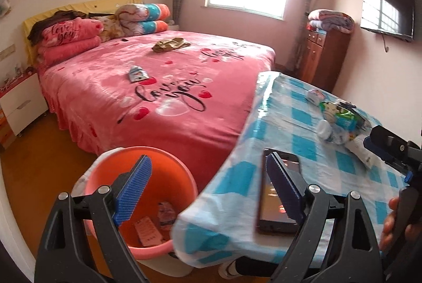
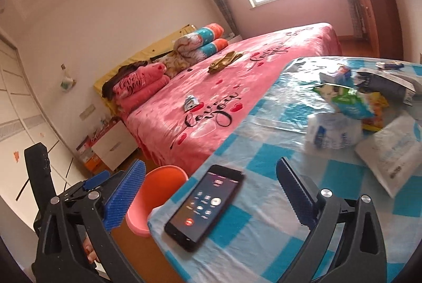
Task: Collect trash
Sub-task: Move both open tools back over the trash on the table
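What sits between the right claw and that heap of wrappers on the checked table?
Nothing visible: bare blue-checked tablecloth lies between the open right claw and the crumpled wrapper pile. The black smartphone lies nearer, under the claw.

Phone on checkered tablecloth; pink bed behind.

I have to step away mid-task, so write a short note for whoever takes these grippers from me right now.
Left gripper: open, empty, over the bucket and table corner.
Right gripper: open, empty, above the phone.
Done: two wrappers lie in the orange bucket.
Left: the trash pile on the checked table, plus a small packet and a gold wrapper on the bed. The phone is not trash.
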Tool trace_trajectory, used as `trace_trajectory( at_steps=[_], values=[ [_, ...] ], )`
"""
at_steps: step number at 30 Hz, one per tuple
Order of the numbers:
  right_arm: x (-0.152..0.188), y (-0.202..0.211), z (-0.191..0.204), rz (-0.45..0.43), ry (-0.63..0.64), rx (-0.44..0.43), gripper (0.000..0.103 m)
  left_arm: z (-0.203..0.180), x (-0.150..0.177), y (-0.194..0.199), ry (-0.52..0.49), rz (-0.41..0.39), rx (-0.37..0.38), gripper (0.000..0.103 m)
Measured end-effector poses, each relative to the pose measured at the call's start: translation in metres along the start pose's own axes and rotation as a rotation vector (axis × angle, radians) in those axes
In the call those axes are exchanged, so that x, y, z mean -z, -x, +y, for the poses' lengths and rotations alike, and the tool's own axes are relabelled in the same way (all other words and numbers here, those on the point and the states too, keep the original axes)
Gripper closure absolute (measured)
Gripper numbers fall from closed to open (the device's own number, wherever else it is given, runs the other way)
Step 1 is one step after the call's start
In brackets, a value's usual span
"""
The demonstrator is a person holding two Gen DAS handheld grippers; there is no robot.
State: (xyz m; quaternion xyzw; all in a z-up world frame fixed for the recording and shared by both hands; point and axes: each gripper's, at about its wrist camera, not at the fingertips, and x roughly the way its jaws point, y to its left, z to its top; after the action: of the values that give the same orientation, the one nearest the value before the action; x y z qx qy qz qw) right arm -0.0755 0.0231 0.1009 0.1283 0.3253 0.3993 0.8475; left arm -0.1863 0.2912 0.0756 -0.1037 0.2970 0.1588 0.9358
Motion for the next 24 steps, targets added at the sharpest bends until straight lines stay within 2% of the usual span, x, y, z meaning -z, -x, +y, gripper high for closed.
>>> trace_trajectory(
  at_steps=[24],
  values=[
    [-0.001, 0.060, -0.139, -0.032, -0.220, 0.226, 0.005, -0.141, -0.011, -0.026, -0.194, 0.090, 0.155, 0.014]
  ],
)
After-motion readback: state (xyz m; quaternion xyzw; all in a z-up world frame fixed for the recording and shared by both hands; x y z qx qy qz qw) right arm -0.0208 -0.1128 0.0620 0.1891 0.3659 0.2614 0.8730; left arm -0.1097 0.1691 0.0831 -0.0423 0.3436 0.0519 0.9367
